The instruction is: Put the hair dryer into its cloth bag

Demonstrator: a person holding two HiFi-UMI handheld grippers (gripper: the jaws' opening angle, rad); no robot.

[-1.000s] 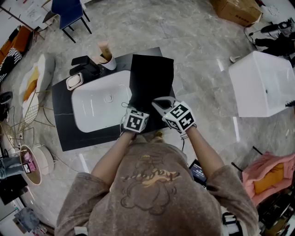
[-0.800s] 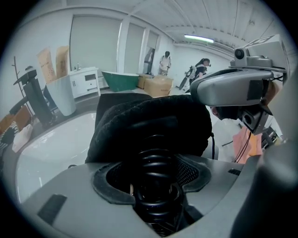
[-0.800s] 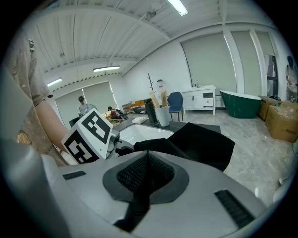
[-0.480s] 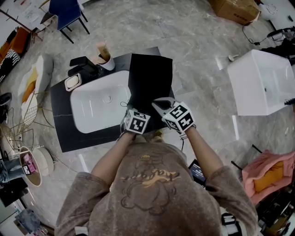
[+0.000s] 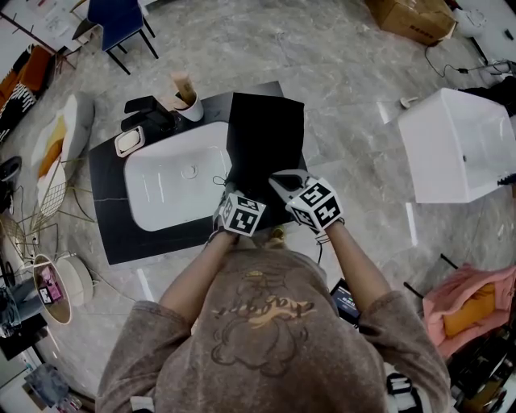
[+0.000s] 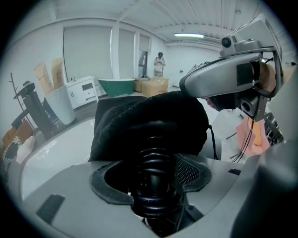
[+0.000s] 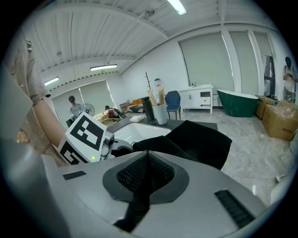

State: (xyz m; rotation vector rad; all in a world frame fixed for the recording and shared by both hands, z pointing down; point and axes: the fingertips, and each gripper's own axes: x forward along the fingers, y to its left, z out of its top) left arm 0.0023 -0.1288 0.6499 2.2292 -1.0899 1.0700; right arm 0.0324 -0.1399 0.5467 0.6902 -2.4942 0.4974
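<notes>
The black cloth bag (image 5: 264, 137) lies on the dark counter (image 5: 121, 234) to the right of the white sink (image 5: 173, 189). My left gripper (image 5: 235, 200) is at the bag's near end. In the left gripper view its jaws (image 6: 156, 186) are closed on the hair dryer's black ribbed cord end (image 6: 156, 172), and the rest of the dryer is hidden under the bag (image 6: 149, 121). My right gripper (image 5: 282, 184) sits just to the right. It (image 7: 144, 179) is shut on a fold of the bag's black cloth (image 7: 139, 195) at the opening.
A black faucet (image 5: 149, 113), a cup with tall items (image 5: 189, 105) and a small dish (image 5: 130, 142) stand behind the sink. A white tub (image 5: 463, 141) stands on the floor at the right. A cardboard box (image 5: 411, 16) lies at the far right.
The left gripper's marker cube has rolled slightly. The bag and the right gripper have stayed where they were.
</notes>
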